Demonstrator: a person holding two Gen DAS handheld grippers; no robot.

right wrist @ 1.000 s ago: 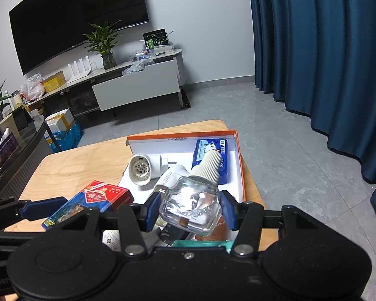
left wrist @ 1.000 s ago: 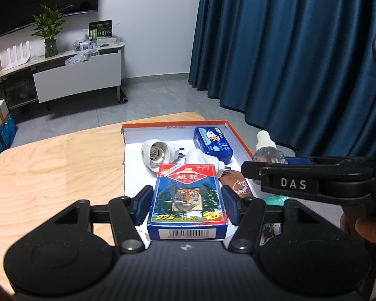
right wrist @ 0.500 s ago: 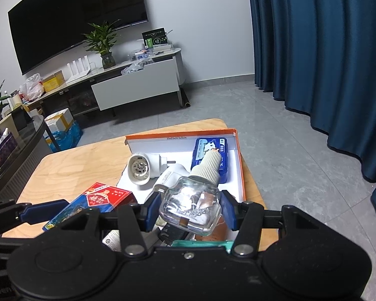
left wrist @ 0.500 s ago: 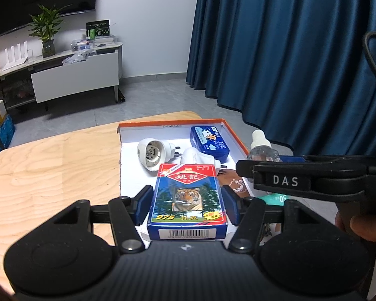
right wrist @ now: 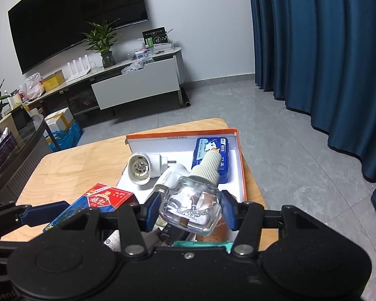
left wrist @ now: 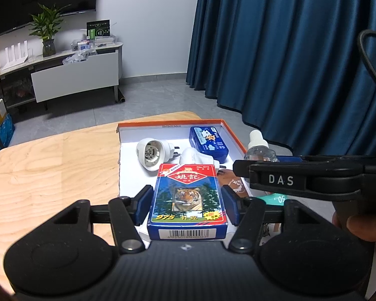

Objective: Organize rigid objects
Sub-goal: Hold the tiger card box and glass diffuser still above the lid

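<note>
Light wooden table (left wrist: 50,165): an orange-rimmed, white-lined shallow cardboard box (left wrist: 127,150) is carried at its far right corner. Already lodged in the box, left to right: a round white plug-in socket unit (left wrist: 151,154), a second white plug-in unit (left wrist: 193,156), a blue rectangular tin with cartoon print (left wrist: 209,143). Left hand-held gripper (left wrist: 186,207): closed on a blue playing-card box with tiger picture (left wrist: 186,200), held above the box's near edge, not yet set down. Right hand-held gripper (right wrist: 189,209): closed on a clear glass bottle with ribbed white cap (right wrist: 193,200), likewise carried over the box. Remaining, by judgement: both held items to be placed. Against the earlier frames, no real change is noted; both grips and positions are unaltered.
</note>
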